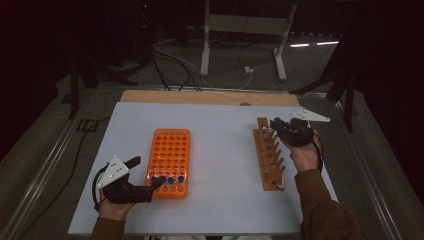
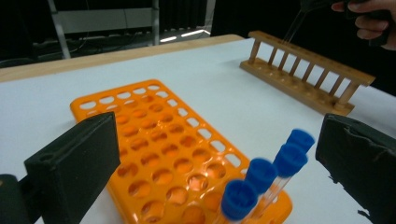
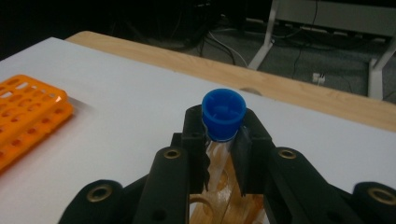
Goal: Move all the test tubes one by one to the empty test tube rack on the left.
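Note:
A clear tube with a blue cap (image 3: 224, 113) stands upright between the jaws of my right gripper (image 3: 223, 135), which is shut on it just under the cap. The gripper (image 1: 276, 123) holds it over the far end of the wooden rack (image 1: 268, 160), whose pegs and holes show below the jaws (image 3: 219, 205). My left gripper (image 1: 146, 172) rests open at the near left corner of the orange rack (image 1: 170, 150). Between its wide-apart jaws (image 2: 217, 135) stand several blue-capped tubes (image 2: 260, 173) in the rack's nearest row, untouched by the pads.
The white table top (image 1: 220, 130) has bare room between the two racks. A wooden strip (image 1: 200, 96) runs along the far edge. Beyond it are floor cables and a metal stand (image 1: 245, 30). The right hand (image 2: 369, 18) is in the left gripper view's top right.

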Tool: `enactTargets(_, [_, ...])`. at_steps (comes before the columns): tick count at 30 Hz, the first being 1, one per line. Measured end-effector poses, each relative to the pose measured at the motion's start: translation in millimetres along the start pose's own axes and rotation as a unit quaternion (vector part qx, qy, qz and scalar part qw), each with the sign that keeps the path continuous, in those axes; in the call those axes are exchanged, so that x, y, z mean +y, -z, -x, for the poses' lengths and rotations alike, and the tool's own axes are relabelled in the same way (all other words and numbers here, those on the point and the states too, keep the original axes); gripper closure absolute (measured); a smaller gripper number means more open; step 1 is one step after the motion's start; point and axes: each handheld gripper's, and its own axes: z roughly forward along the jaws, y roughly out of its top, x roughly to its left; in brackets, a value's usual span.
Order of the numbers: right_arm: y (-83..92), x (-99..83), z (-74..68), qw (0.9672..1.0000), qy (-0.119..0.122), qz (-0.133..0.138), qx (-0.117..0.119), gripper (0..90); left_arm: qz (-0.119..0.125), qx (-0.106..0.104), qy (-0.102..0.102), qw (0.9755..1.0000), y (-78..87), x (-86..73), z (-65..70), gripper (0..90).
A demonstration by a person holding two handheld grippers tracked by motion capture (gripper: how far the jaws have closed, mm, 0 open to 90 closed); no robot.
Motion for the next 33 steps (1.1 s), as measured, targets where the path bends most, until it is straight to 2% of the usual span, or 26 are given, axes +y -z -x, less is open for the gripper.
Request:
enactTargets(6, [8.0, 7.9, -6.3, 0.9998, -0.002, 0.011, 0.014, 76.6, 0.007, -0.003, -0.009, 0.9999, -2.5, 10.9, 3.2, 0.8])
enactTargets(8, [8.5, 8.2, -9.8, 0.9997, -0.002, 0.012, 0.024, 76.6, 0.009, -0.004, -0.012, 0.9999, -4.9, 14.8, 4.3, 0.8])
enactTargets(14, [7.5, 9.6, -32.1, 0.9976, -0.002, 0.014, 0.067, 76.5, 0.005, -0.009, -0.025, 0.9996, -14.5, 25.8, 11.2, 0.8])
enactTargets(16, [6.3, 10.4, -43.9, 0.9959, -0.001, 0.016, 0.089, 76.6, 0.005, -0.011, -0.029, 0.9995, -18.0, 28.8, 14.2, 0.8])
enactTargets(24, [0.0, 17.8, -91.5, 0.9898, 0.035, 0.007, 0.138, 76.5, -0.003, -0.020, -0.047, 0.9987, -30.0, 38.7, 25.2, 1.5])
enactTargets(28, [-3.0, 21.6, -110.6, 0.9850, 0.038, 0.006, 0.168, 76.5, -0.006, -0.024, -0.053, 0.9983, -34.3, 42.9, 29.3, 3.2])
enactTargets(33, [-8.2, 24.0, -131.7, 0.9797, 0.044, -0.004, 0.196, 76.5, -0.015, -0.032, -0.059, 0.9976, -41.2, 46.8, 35.1, 6.1])
